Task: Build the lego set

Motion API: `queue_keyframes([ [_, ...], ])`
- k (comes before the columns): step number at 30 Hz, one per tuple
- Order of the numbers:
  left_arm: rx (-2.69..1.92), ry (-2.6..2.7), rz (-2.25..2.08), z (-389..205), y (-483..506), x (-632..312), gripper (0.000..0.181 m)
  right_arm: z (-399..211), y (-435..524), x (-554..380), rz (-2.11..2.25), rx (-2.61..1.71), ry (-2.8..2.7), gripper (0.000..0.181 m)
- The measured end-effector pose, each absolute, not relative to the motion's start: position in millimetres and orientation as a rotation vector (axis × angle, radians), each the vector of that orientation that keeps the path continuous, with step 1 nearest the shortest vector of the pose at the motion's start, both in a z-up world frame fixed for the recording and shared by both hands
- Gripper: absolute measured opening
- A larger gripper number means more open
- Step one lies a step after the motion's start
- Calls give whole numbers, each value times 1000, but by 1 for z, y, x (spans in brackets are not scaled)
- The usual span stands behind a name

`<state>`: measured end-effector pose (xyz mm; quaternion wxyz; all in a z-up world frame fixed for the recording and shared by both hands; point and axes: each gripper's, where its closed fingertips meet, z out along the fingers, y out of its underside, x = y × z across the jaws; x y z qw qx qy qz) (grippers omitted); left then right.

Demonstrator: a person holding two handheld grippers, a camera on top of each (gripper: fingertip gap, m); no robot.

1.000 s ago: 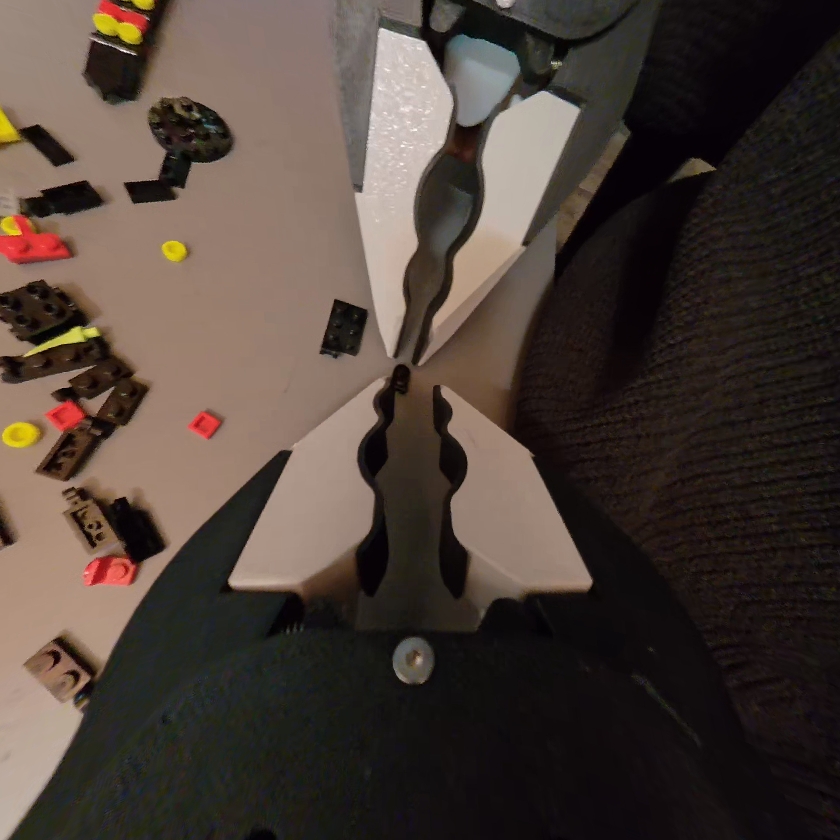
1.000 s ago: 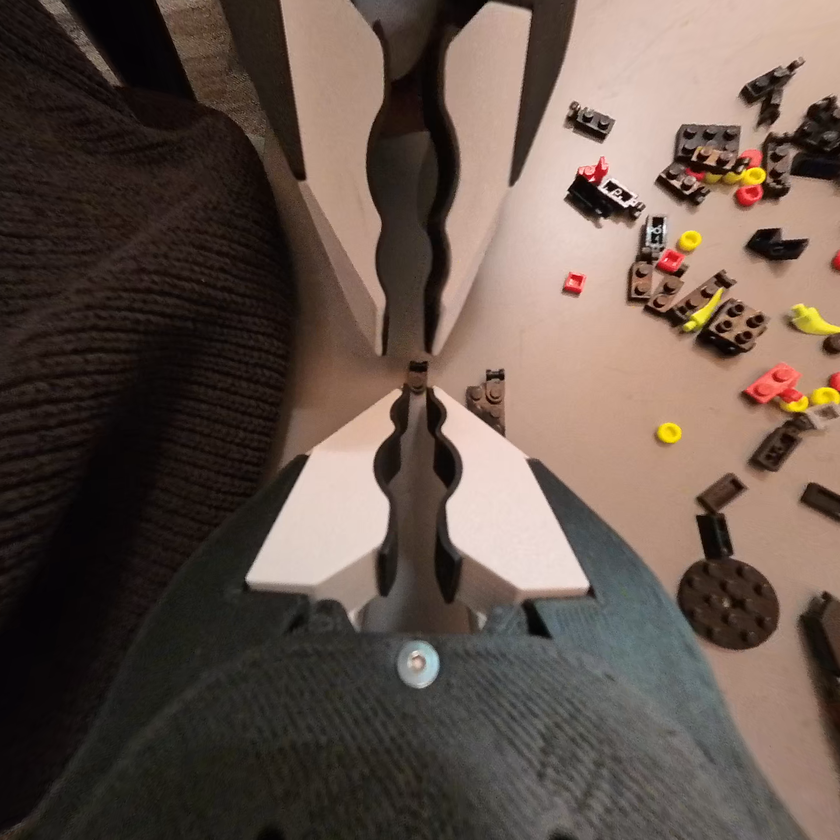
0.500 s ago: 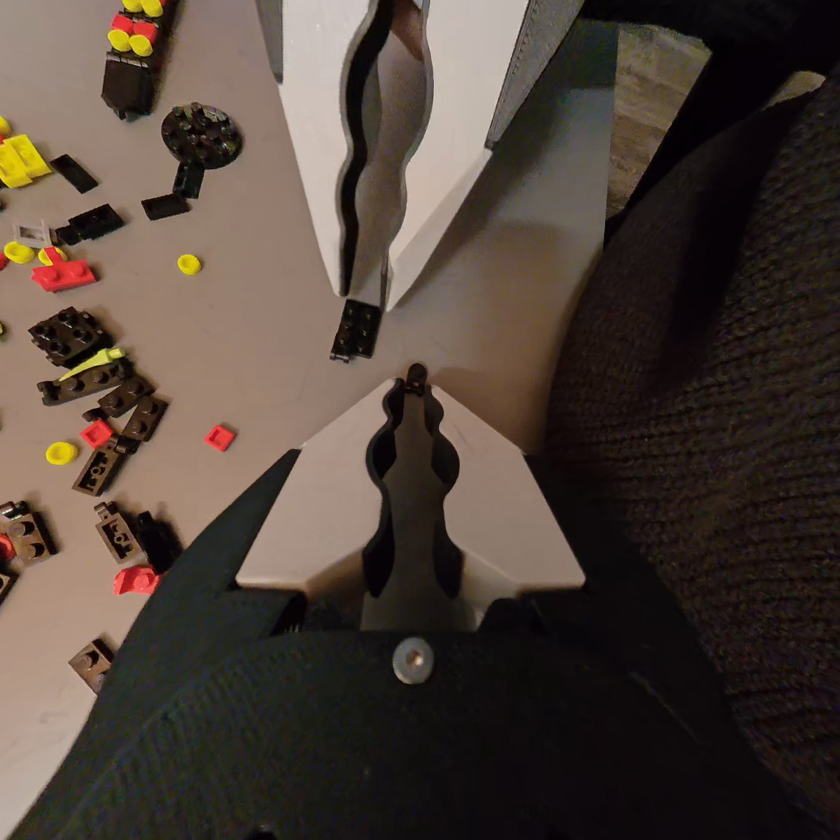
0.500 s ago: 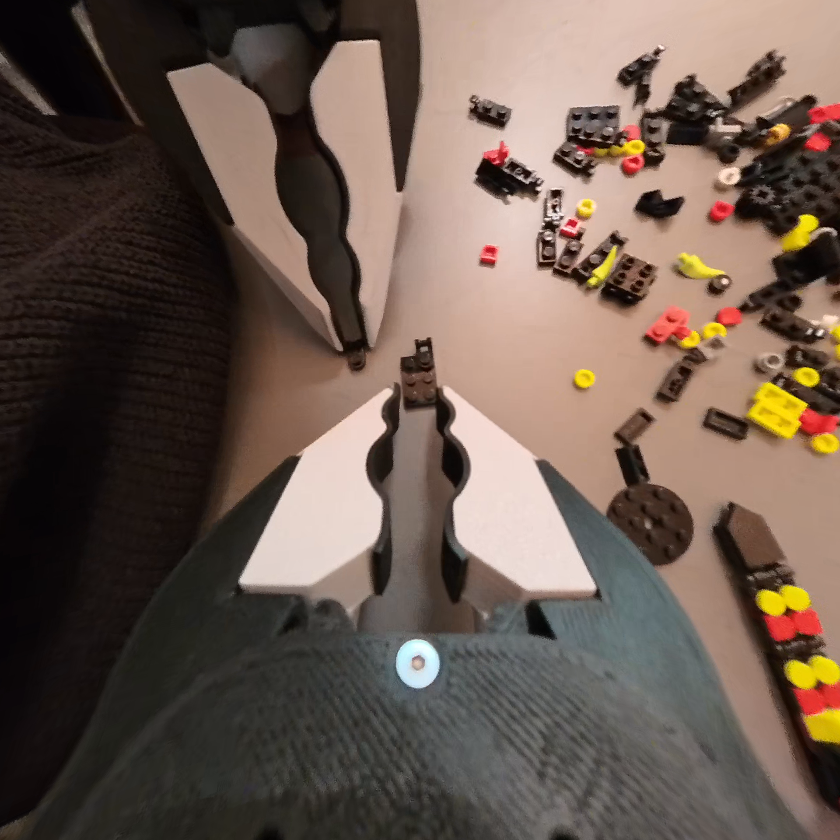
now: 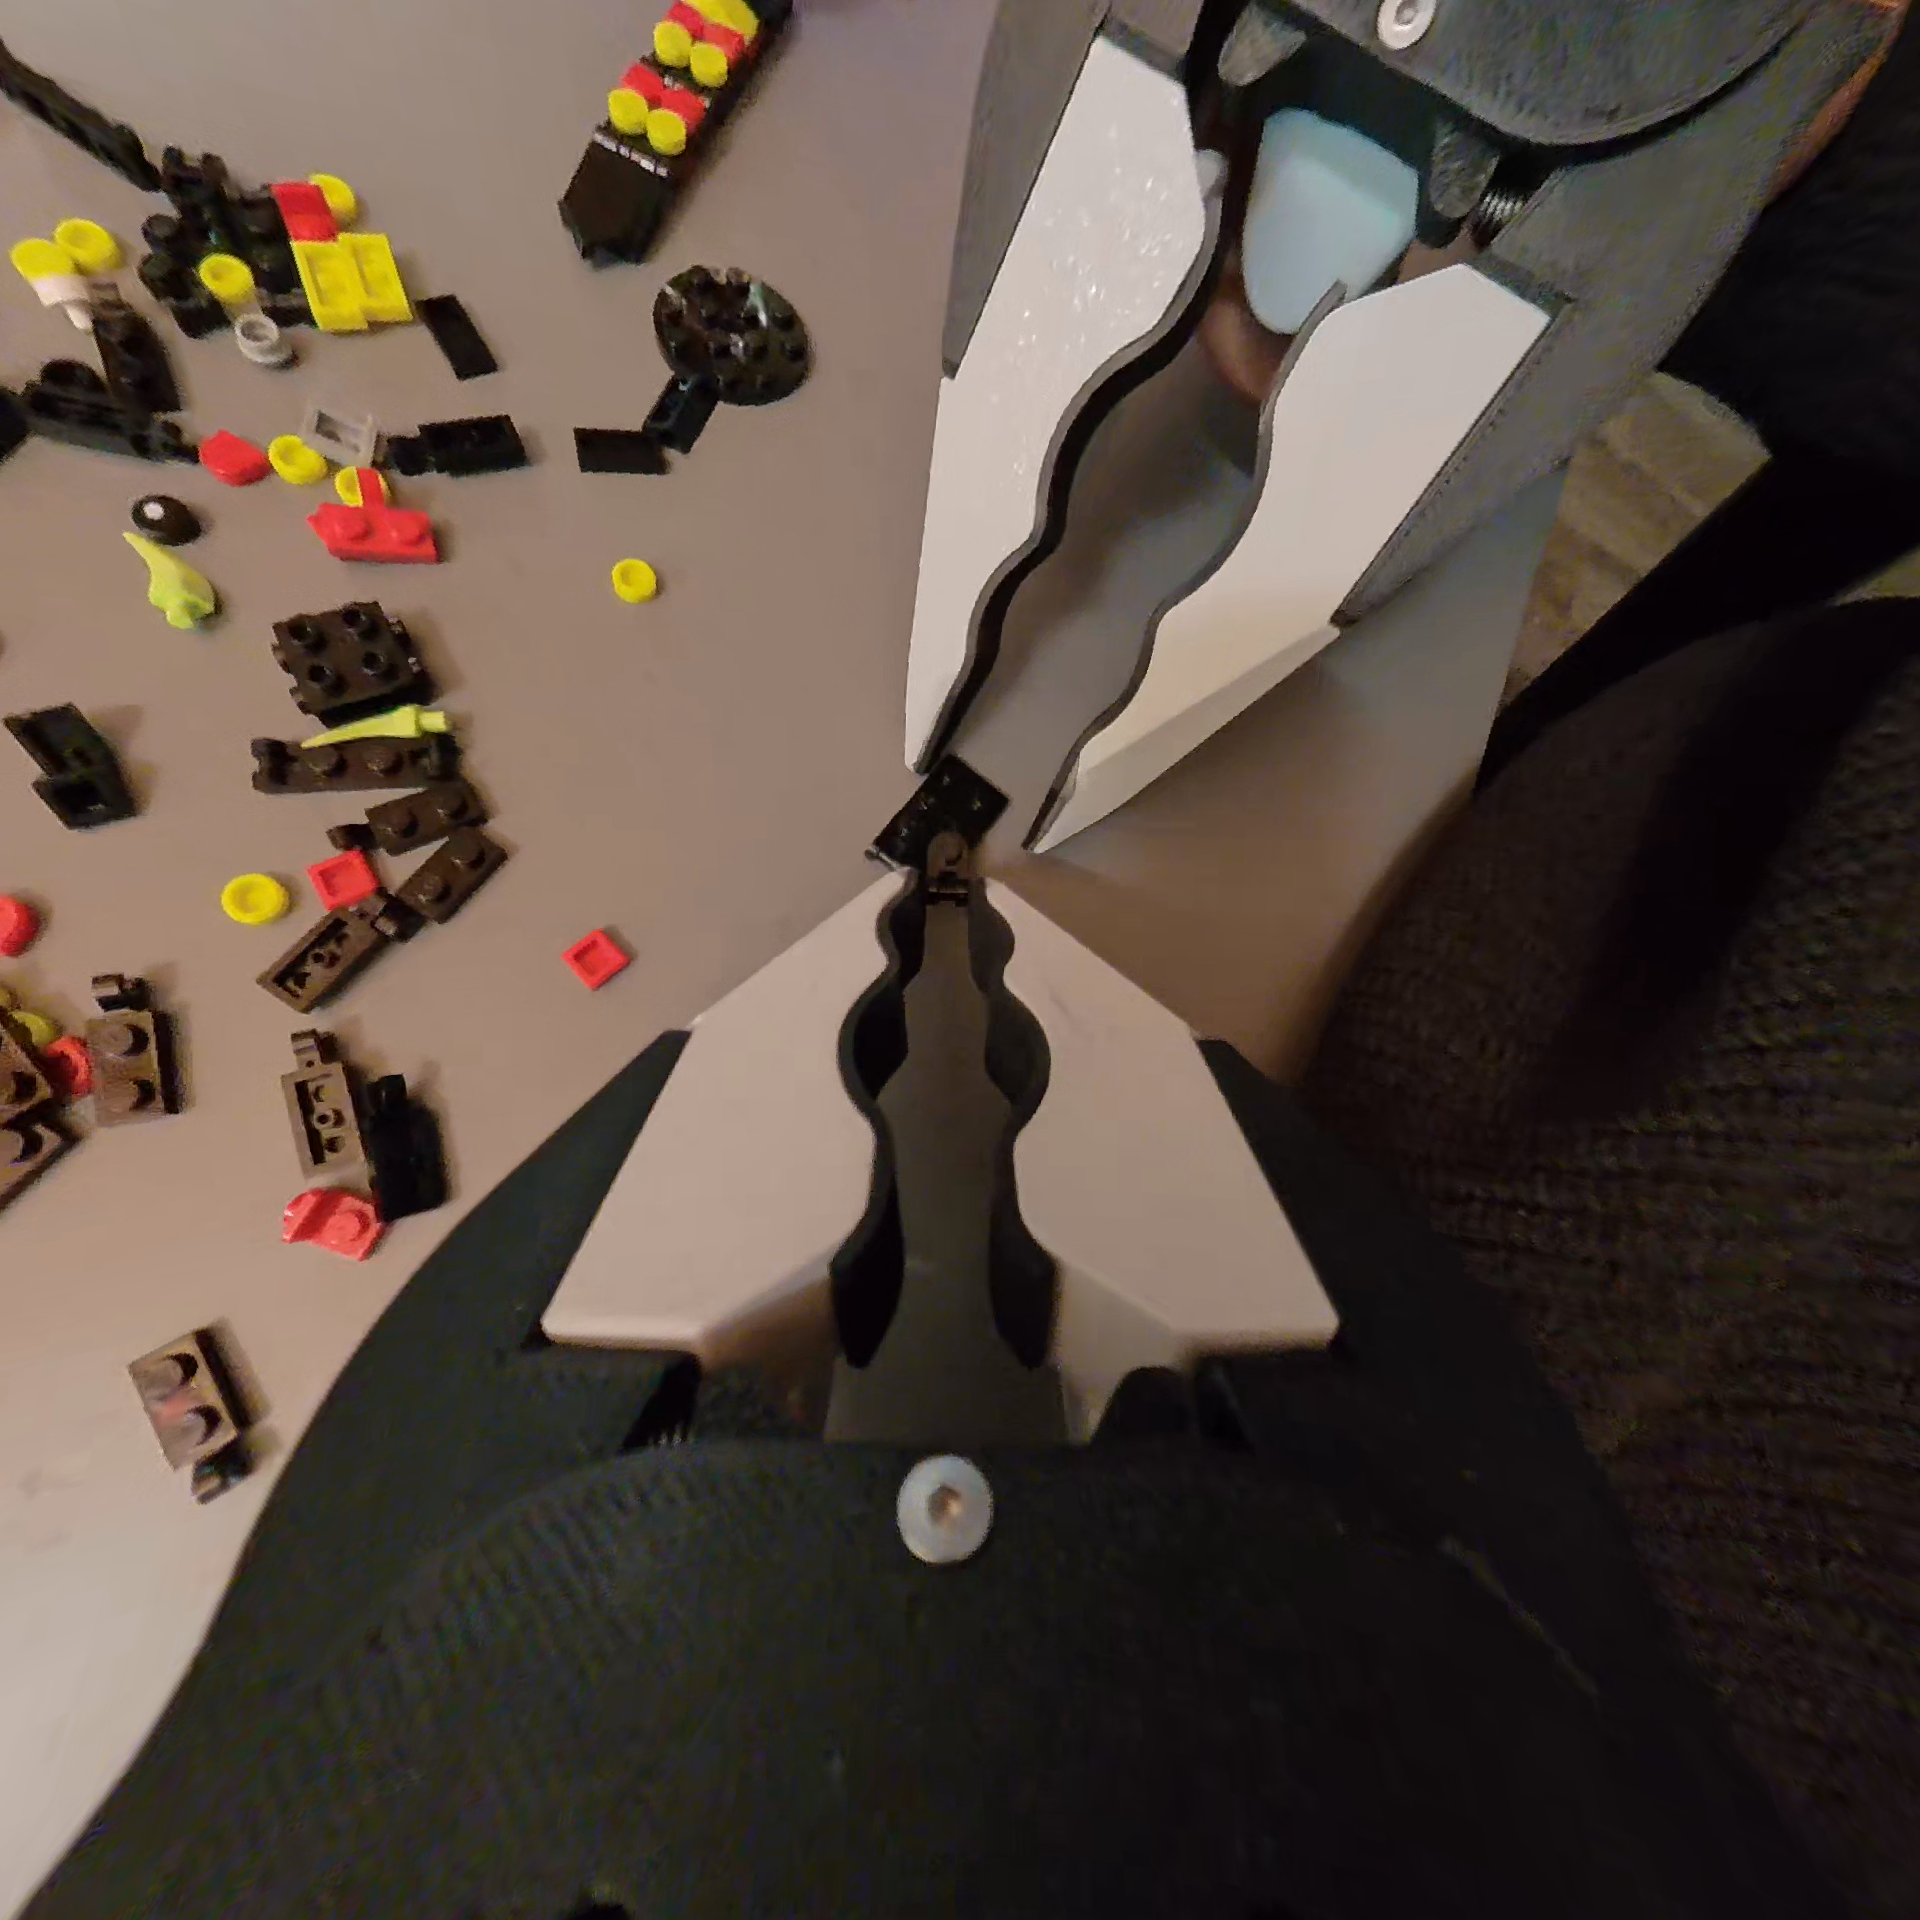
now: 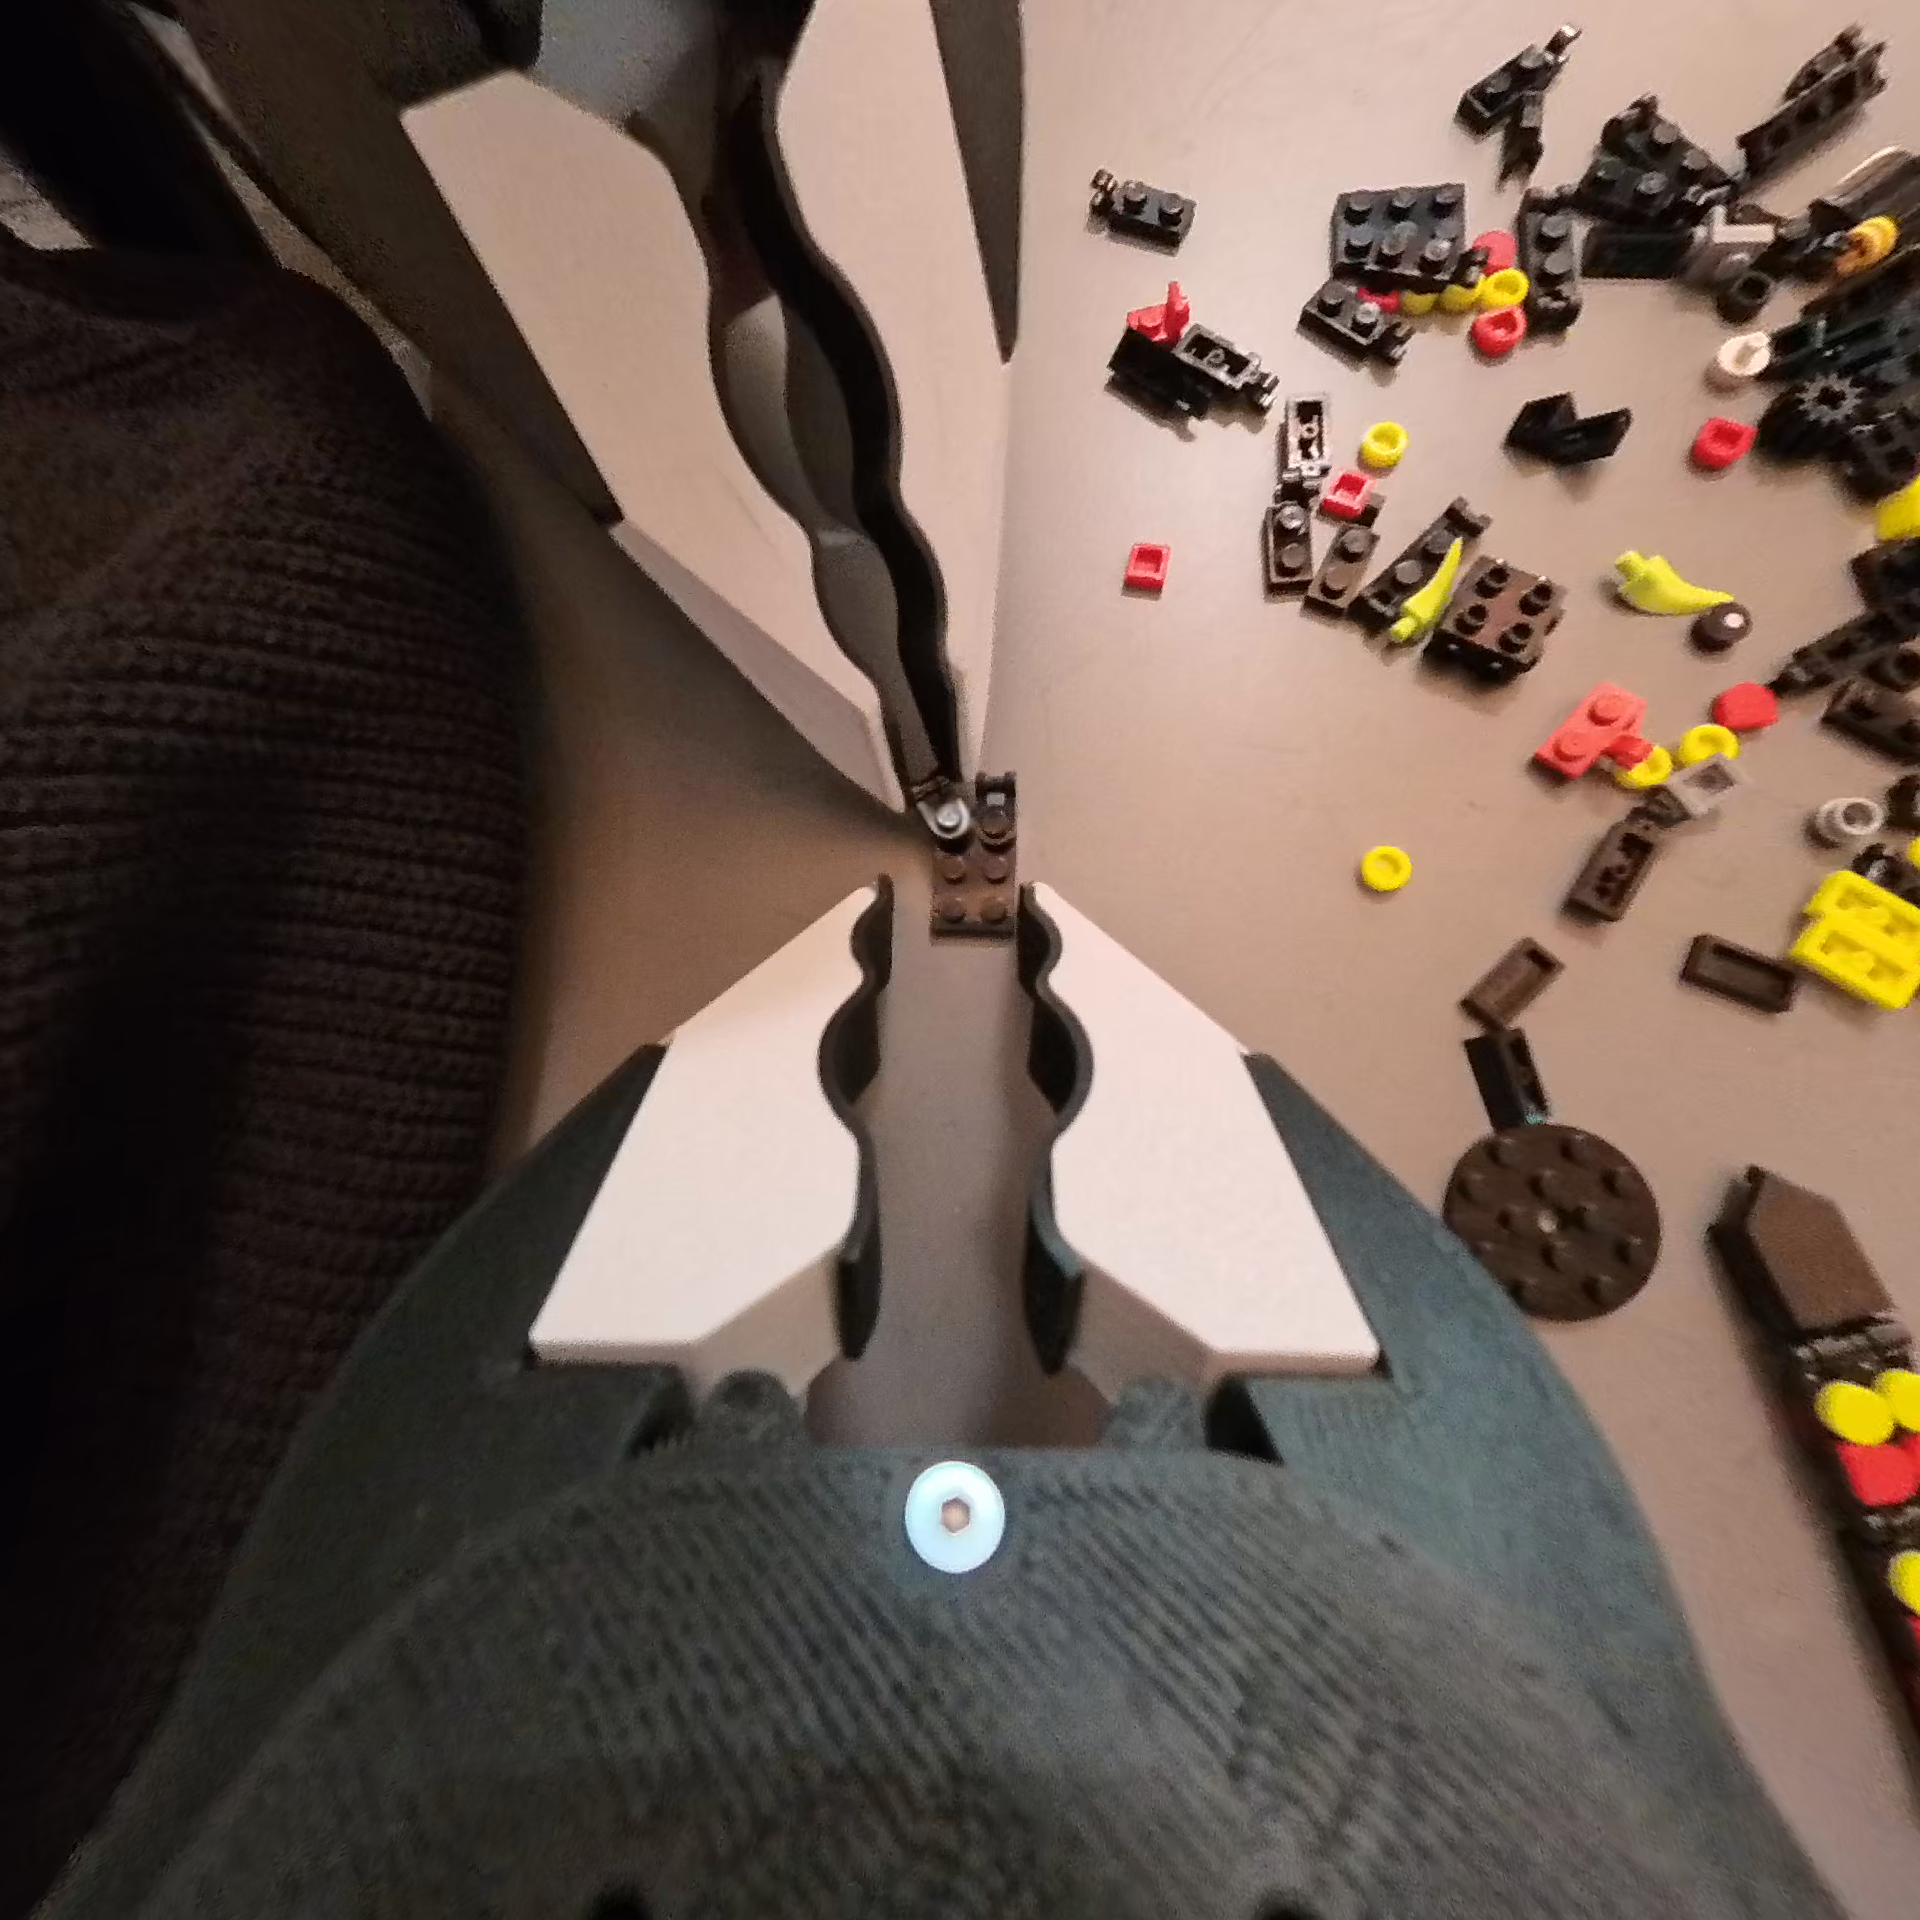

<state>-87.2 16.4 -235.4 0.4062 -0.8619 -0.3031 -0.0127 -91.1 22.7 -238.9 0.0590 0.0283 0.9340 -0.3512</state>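
My left gripper (image 5: 940, 883) is shut on a small black clip piece (image 5: 945, 864) at its fingertips. My right gripper (image 6: 956, 899) is shut on a small black studded plate (image 6: 975, 883), held across its width. The two grippers point at each other tip to tip over the grey table (image 5: 727, 644), near its edge. The clip piece (image 6: 951, 816) touches the far end of the plate. In the left wrist view the right gripper (image 5: 982, 805) comes down from the top with the plate (image 5: 940, 816). In the right wrist view the left gripper (image 6: 940, 790) comes down from the top.
Several loose black, red and yellow bricks are scattered on the table (image 5: 343, 727). A round black plate (image 5: 732, 338) and a long black assembly with yellow and red studs (image 5: 665, 114) lie beyond. A person's dark knit clothing (image 5: 1610, 1039) fills the side past the table edge. The grippers are tip to tip, or close to it.
The left gripper closed on the small clip piece. The right gripper swung to the black plate, closed on it, and brought it up against the clip piece.
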Motion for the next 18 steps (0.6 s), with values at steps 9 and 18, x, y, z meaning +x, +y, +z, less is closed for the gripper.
queue_keyframes([
  [9,-2109,-929,10,-235,12,-89,5,-238,21,-91,-1065,162,2810,23],
  [18,-2119,-938,4,-238,13,-87,5,-236,21,-80,-1038,285,2724,27],
])
